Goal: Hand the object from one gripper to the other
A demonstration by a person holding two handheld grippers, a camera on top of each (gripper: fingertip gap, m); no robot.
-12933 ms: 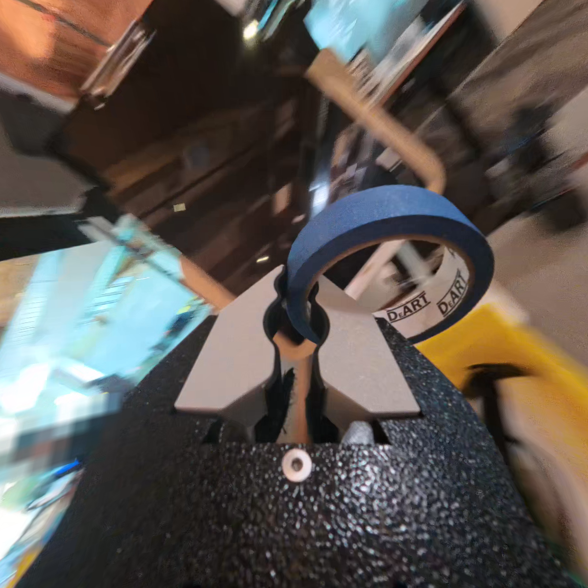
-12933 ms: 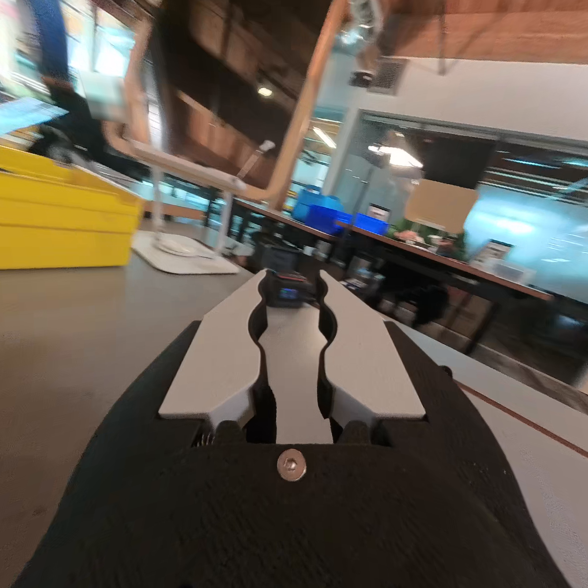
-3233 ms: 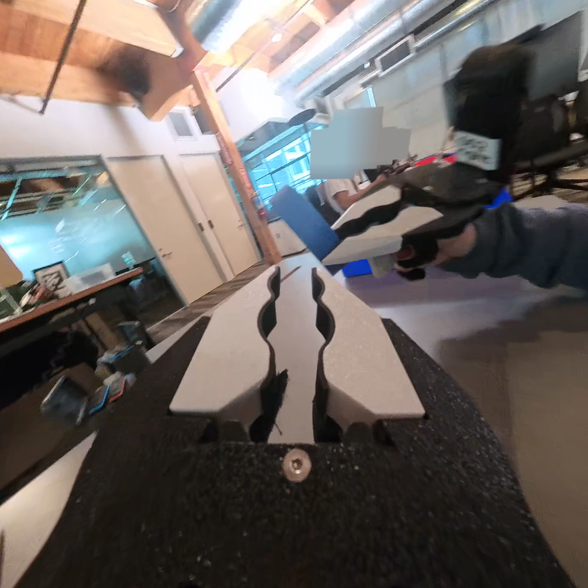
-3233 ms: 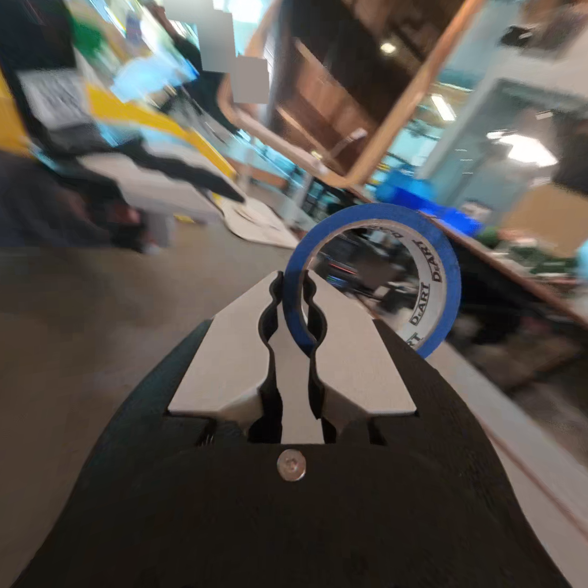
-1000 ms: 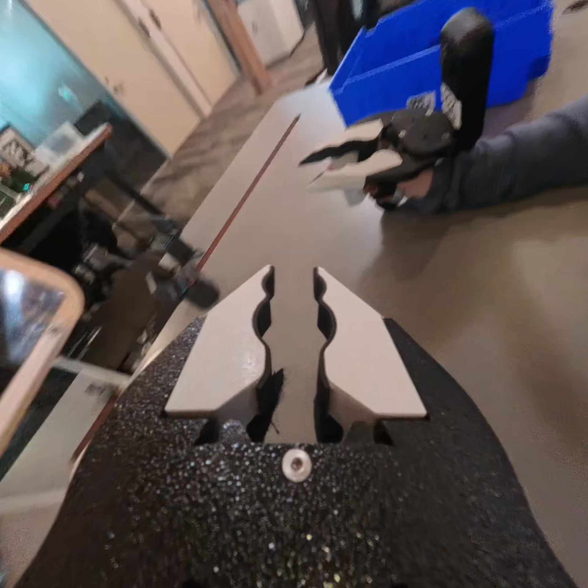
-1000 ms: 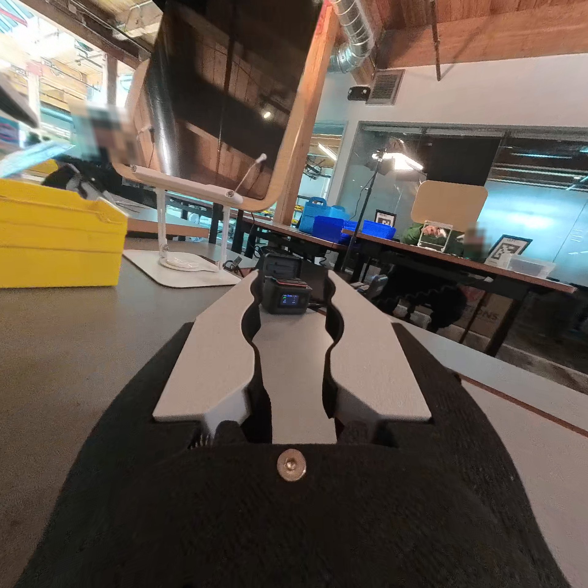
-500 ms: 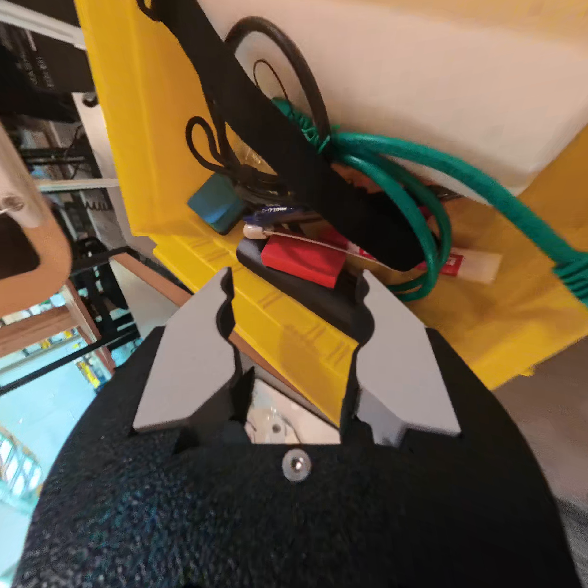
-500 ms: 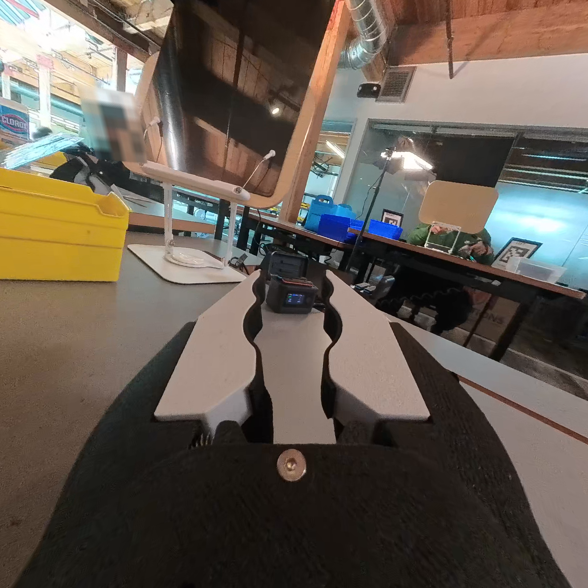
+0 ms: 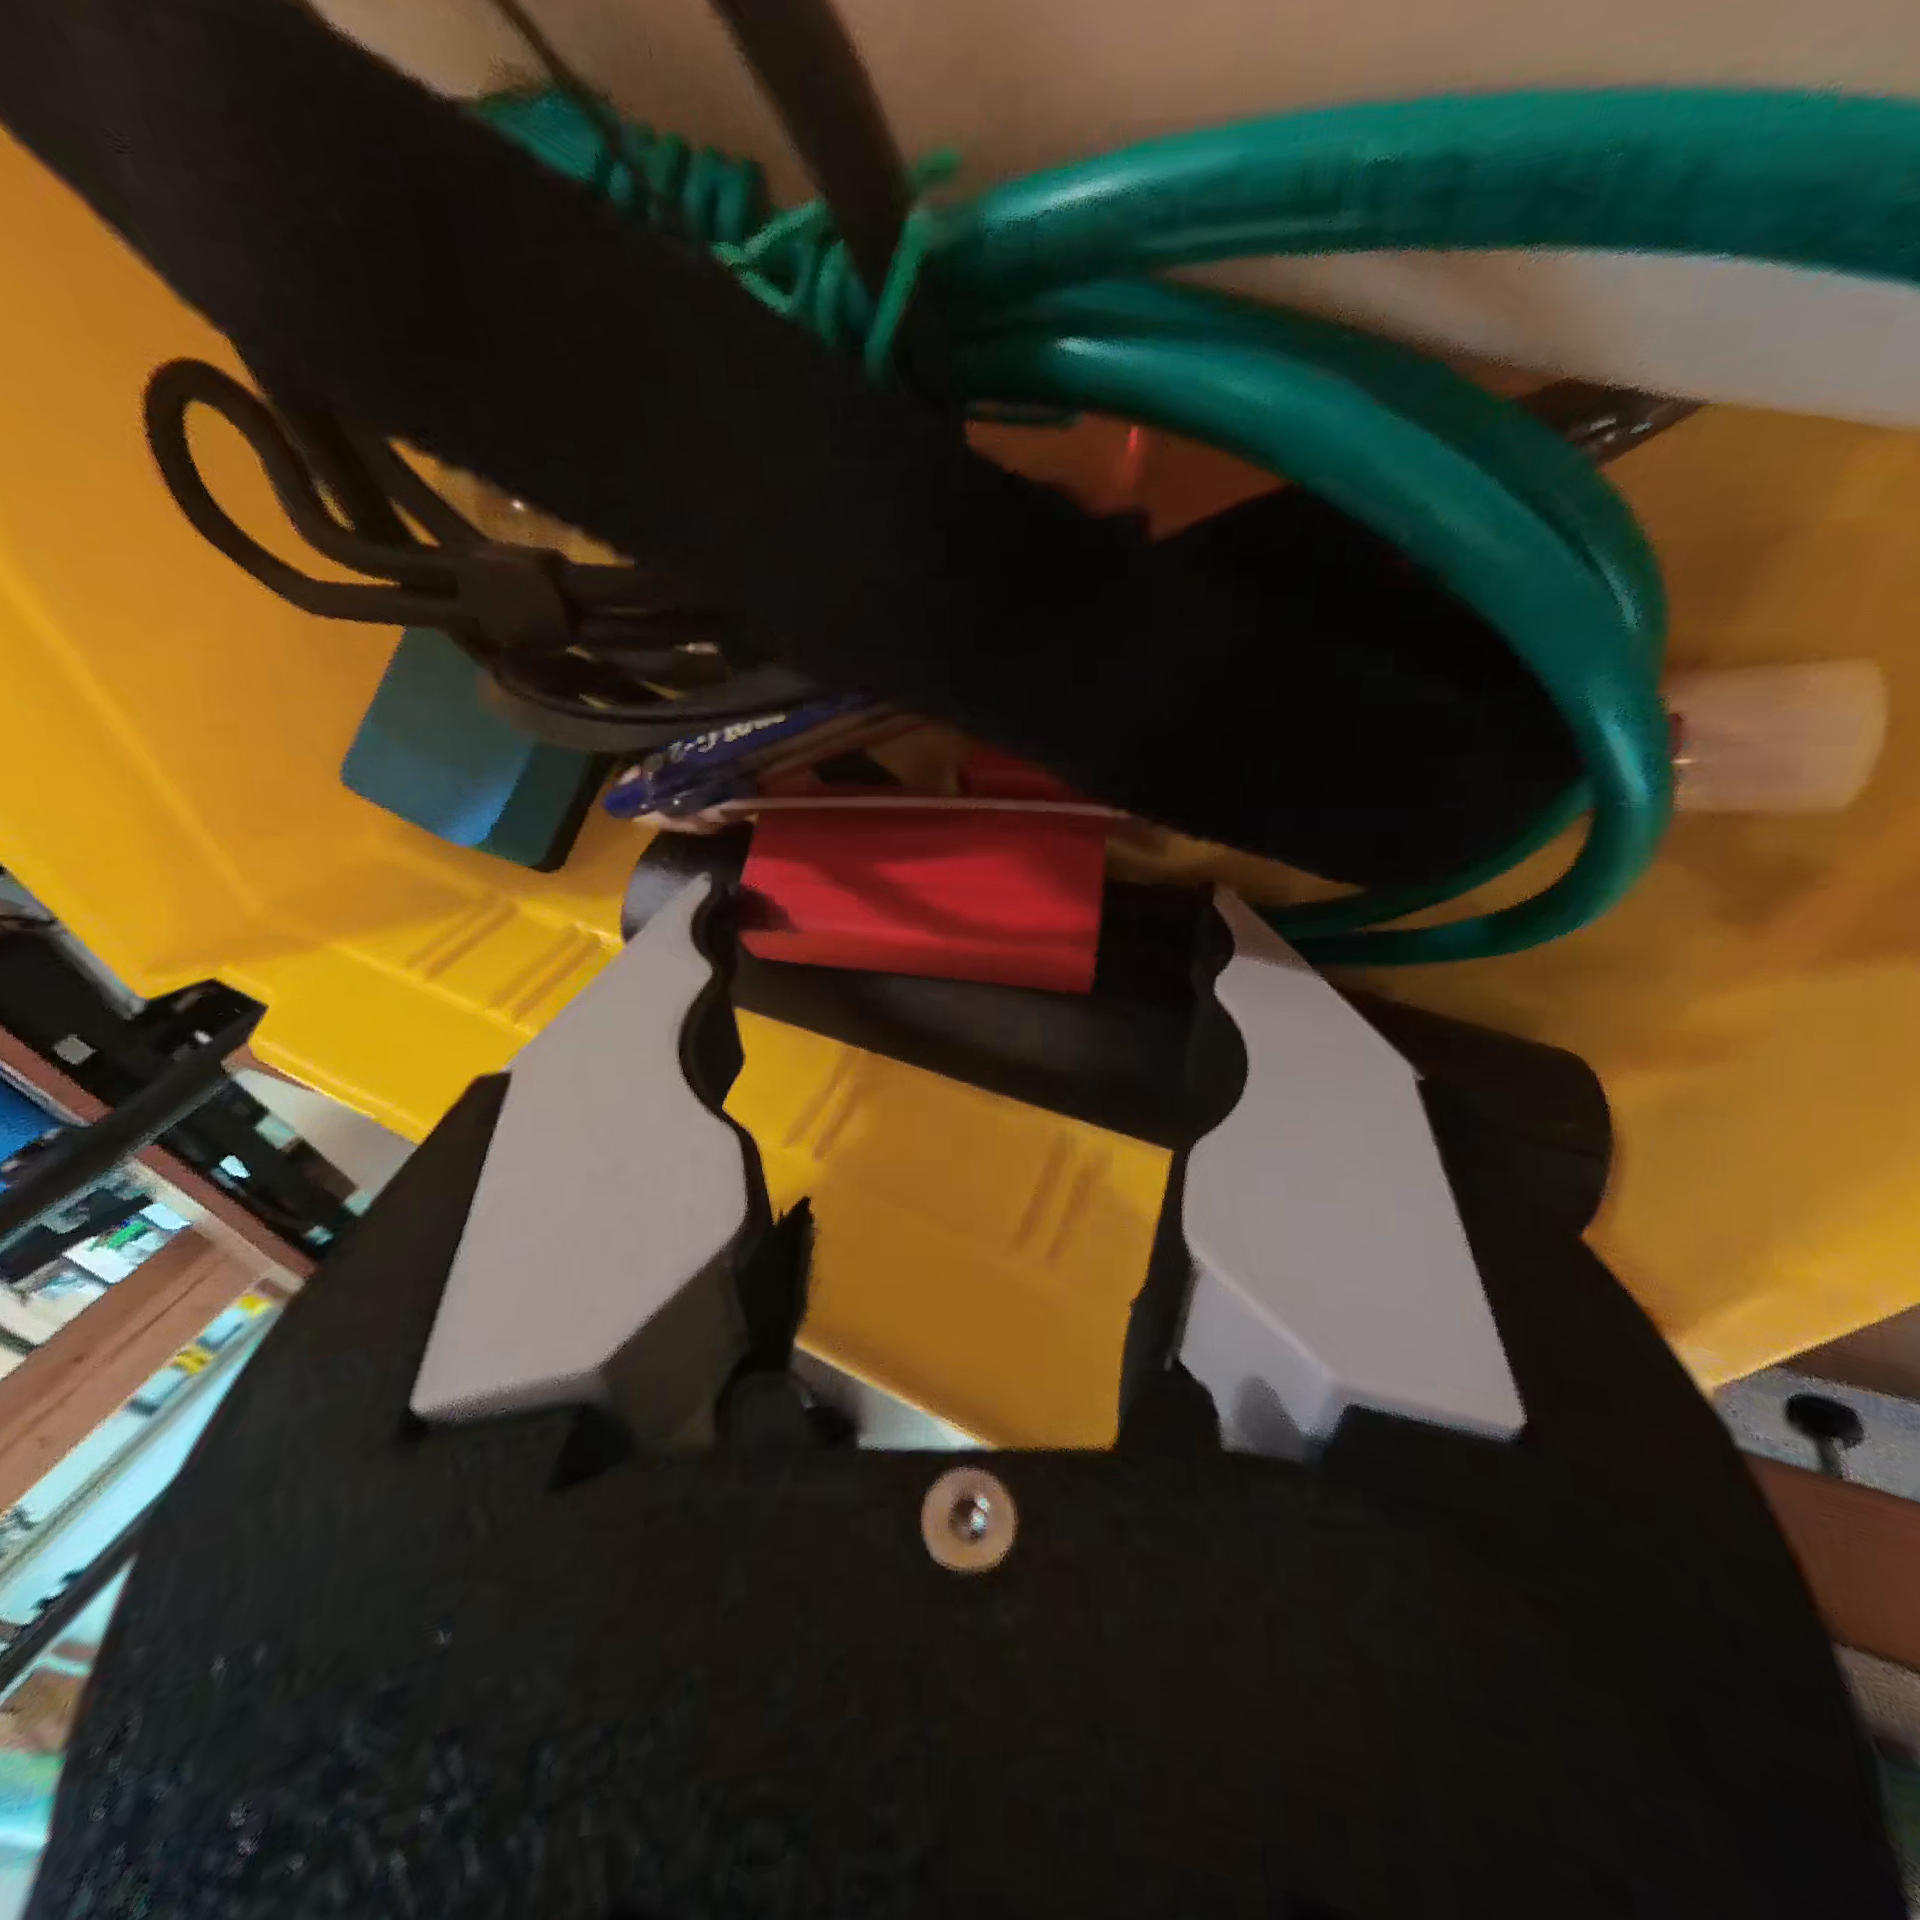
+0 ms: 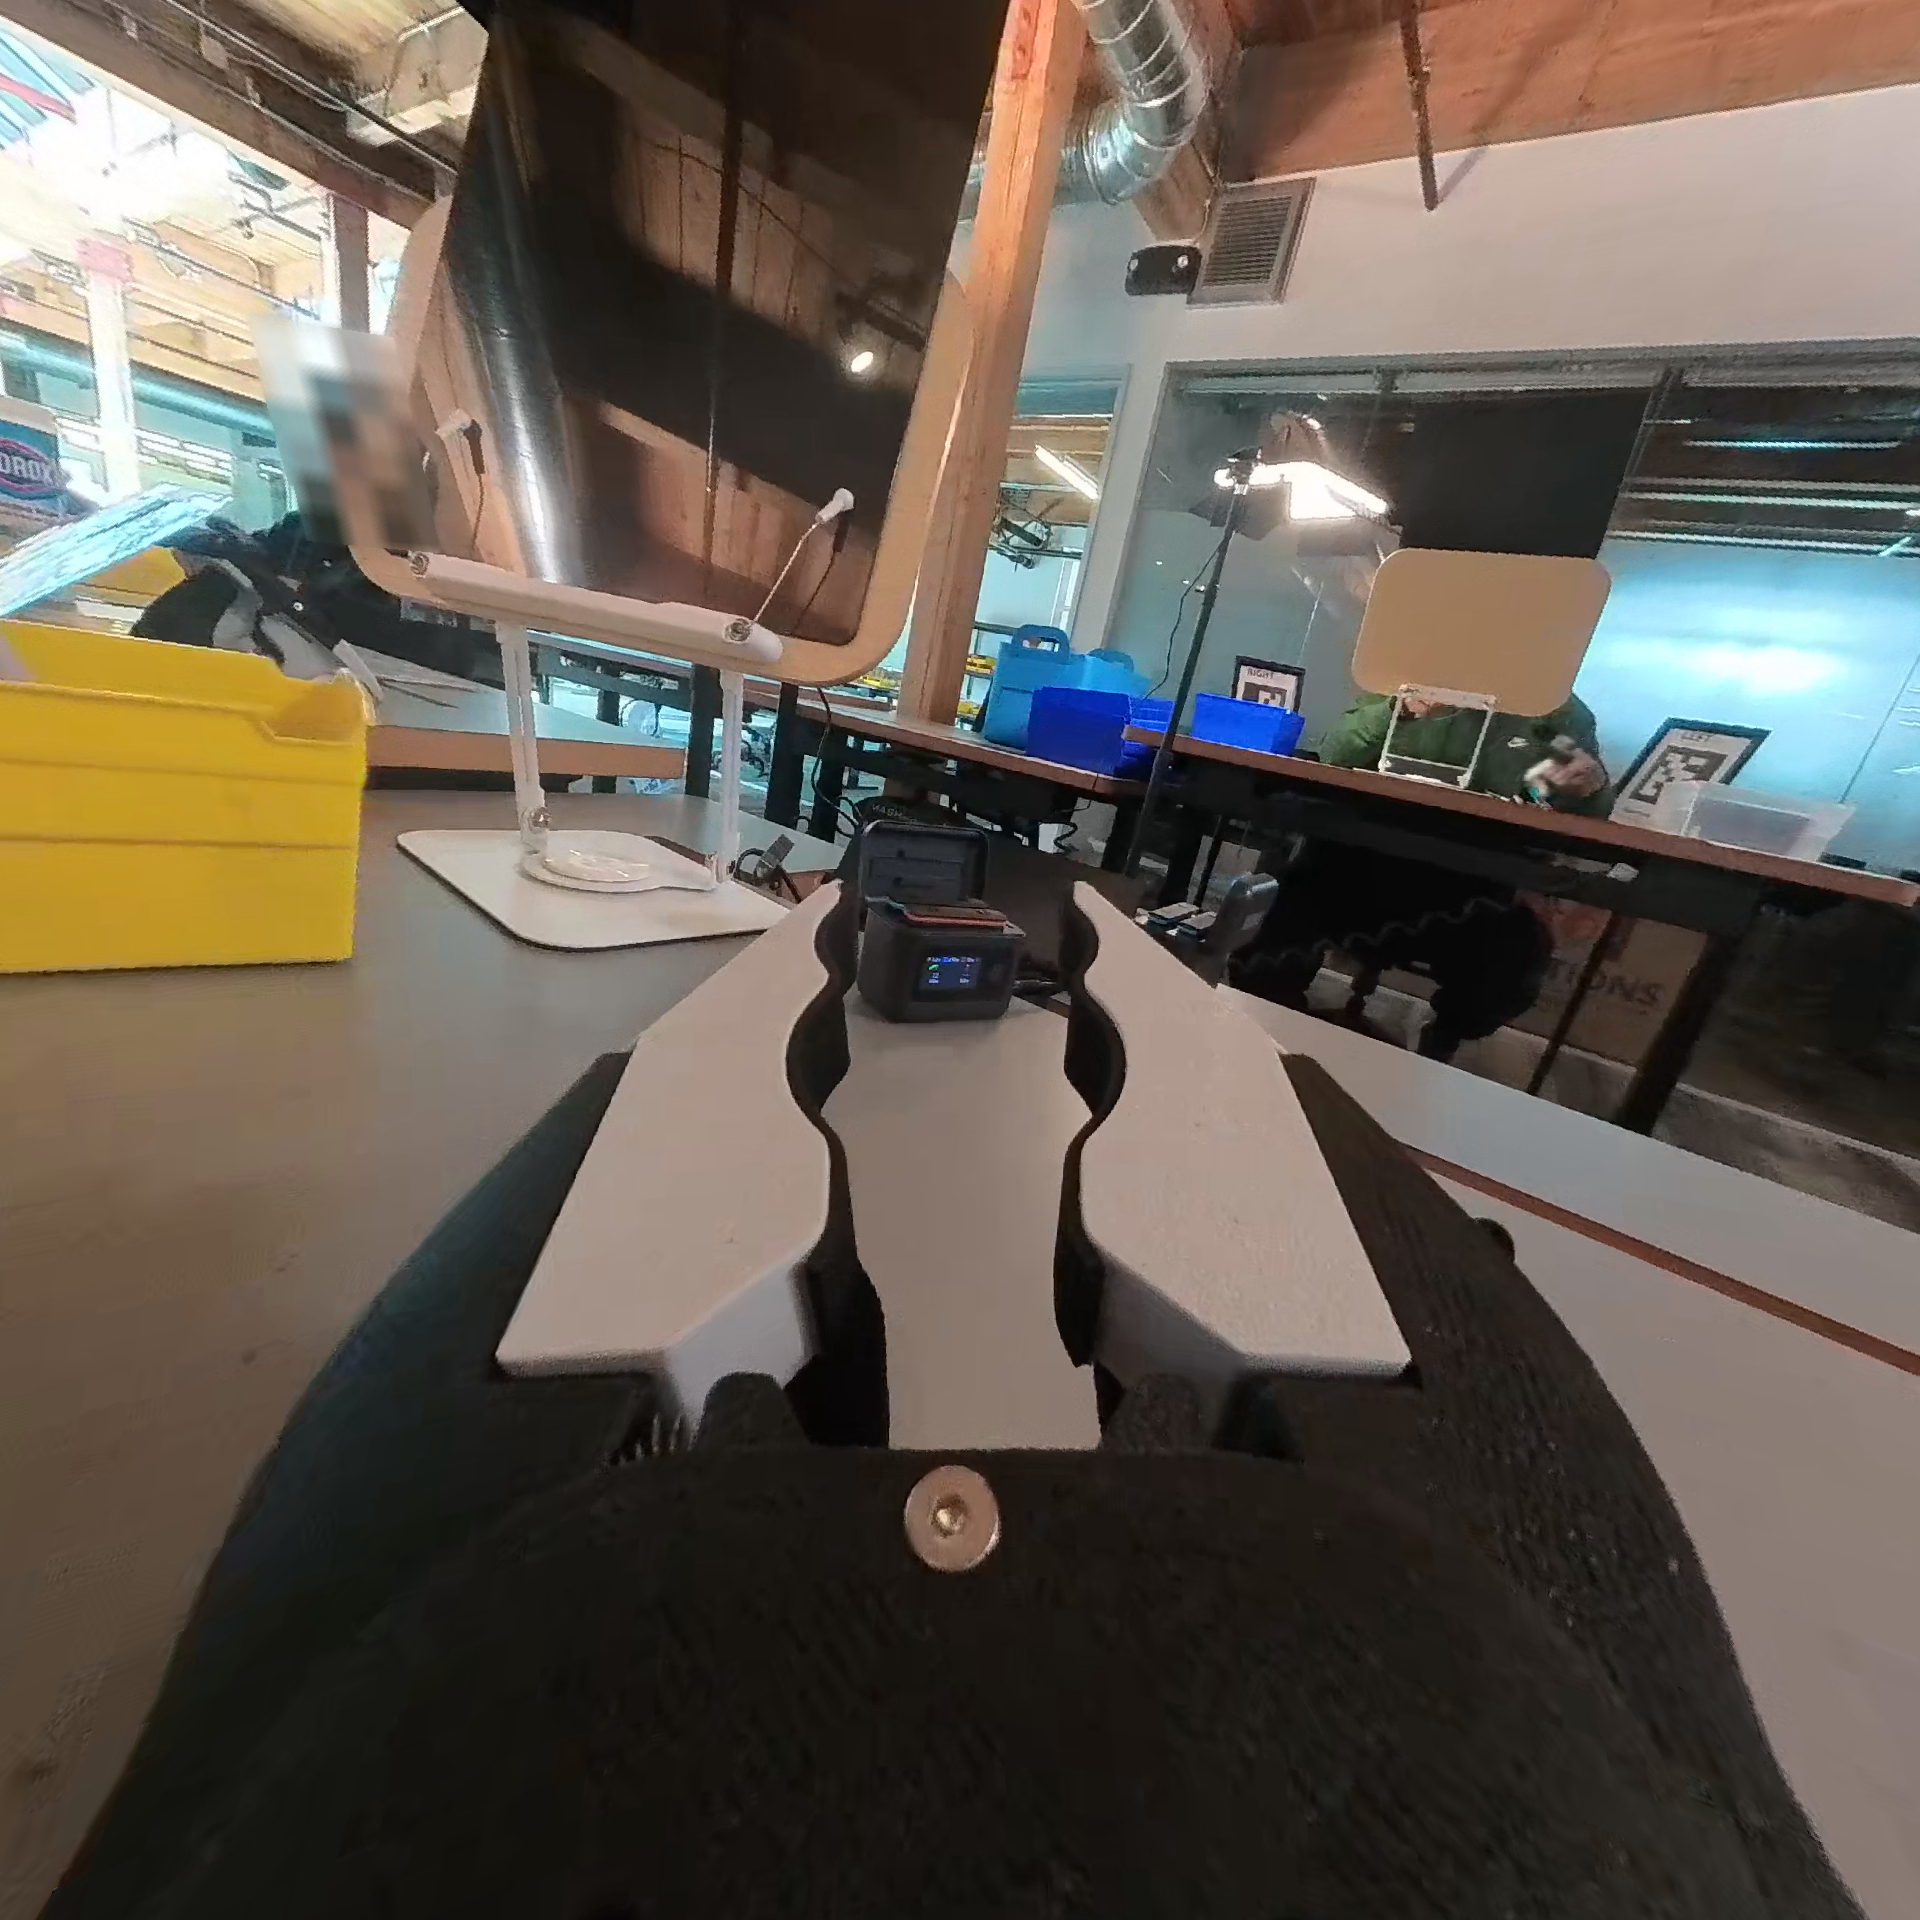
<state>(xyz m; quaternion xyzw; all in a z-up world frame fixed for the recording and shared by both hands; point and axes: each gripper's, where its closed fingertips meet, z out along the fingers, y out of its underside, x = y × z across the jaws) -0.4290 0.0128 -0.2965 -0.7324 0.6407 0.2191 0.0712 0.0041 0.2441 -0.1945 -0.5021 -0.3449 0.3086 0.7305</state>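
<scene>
In the left wrist view my left gripper (image 9: pixel 961 904) is open and reaches into a yellow bin (image 9: pixel 208 727). Its fingertips stand on either side of a red block (image 9: pixel 925 899) that lies on a dark rounded object (image 9: pixel 987 1039). I cannot tell whether the fingers touch either one. A green coiled cable (image 9: pixel 1455 457) and a wide black strap (image 9: pixel 582 343) lie just beyond. In the right wrist view my right gripper (image 10: pixel 956 904) is open and empty, low over the grey table (image 10: pixel 312 1091). The yellow bin (image 10: pixel 156 821) stands far to its left.
The bin also holds a teal block (image 9: pixel 447 748), a blue pen (image 9: pixel 717 748), thin black cords (image 9: pixel 260 520) and a white tube (image 9: pixel 1777 738). Ahead of my right gripper sit a small black device with a lit screen (image 10: pixel 940 961) and a dark panel on a white stand (image 10: pixel 623 623). Tip to tip, the grippers are about 50 cm apart.
My left gripper swung from over the table to the yellow bin, opened wider, and moved in close around the red block. My right gripper has barely moved.
</scene>
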